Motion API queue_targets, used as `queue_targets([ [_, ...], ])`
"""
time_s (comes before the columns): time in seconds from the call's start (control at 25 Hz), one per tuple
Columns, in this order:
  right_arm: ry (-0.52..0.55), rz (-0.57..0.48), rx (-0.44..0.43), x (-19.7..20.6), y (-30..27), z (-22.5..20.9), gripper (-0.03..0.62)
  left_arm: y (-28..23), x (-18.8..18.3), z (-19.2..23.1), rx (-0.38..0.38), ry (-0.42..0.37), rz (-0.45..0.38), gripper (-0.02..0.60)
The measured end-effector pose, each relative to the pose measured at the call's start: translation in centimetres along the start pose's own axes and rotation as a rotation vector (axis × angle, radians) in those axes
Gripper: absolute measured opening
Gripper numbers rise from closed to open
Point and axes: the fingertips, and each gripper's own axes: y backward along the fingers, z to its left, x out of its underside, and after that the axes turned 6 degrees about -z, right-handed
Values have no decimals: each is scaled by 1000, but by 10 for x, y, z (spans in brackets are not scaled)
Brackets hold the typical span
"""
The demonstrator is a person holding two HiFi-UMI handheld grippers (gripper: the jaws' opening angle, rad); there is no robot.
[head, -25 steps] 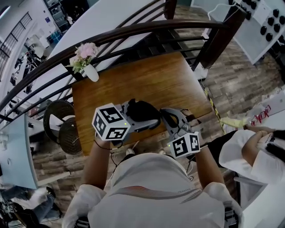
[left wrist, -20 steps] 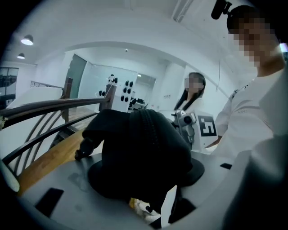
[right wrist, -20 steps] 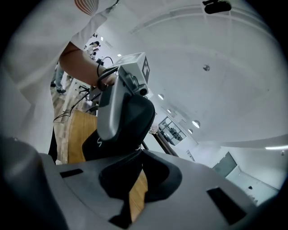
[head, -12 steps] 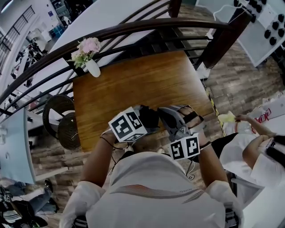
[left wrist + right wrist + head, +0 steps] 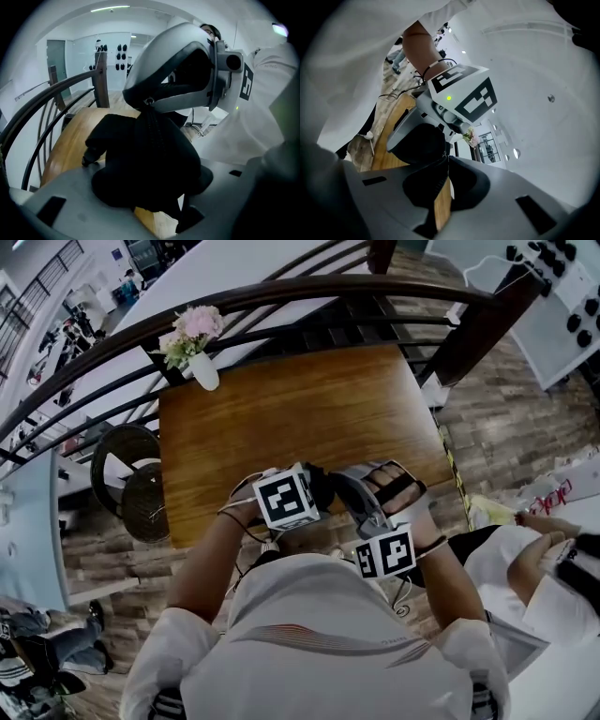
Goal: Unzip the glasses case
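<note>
Head view looks steeply down; close gripper views face each other (sharing glasses case (image 5: 140,161)).

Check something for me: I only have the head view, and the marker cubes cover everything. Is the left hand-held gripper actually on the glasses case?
Observer: Yes. In the left gripper view the black glasses case fills the gap between the jaws of the left hand-held gripper, which clamp it from both sides.
Operator: And the right one?
Observer: The right hand-held gripper has its jaws pinched together at the top end of the zipper, on what looks like the zipper pull.
Operator: Any opening yet?
Observer: None that shows. The stretch of zipper facing the left gripper view looks closed along its visible length.
</note>
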Motion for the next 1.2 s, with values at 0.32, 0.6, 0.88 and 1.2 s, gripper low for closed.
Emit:
queue_targets([
  [0.32, 41, -14, -73, -9, -11, 21, 57, -12, 26, -5, 43, -9, 107, 264],
  [0.6, 18, -12, -107, -10, -17, 35, 57, -24, 41, -7, 54, -45, 150, 265],
  [0.88, -212, -1, 1, 8, -13, 6, 115, -13, 10, 13, -68, 16, -146, 267],
  [1.2, -756, 5, 400, 83, 27, -58, 78, 92, -51, 69, -517, 132, -685, 267],
])
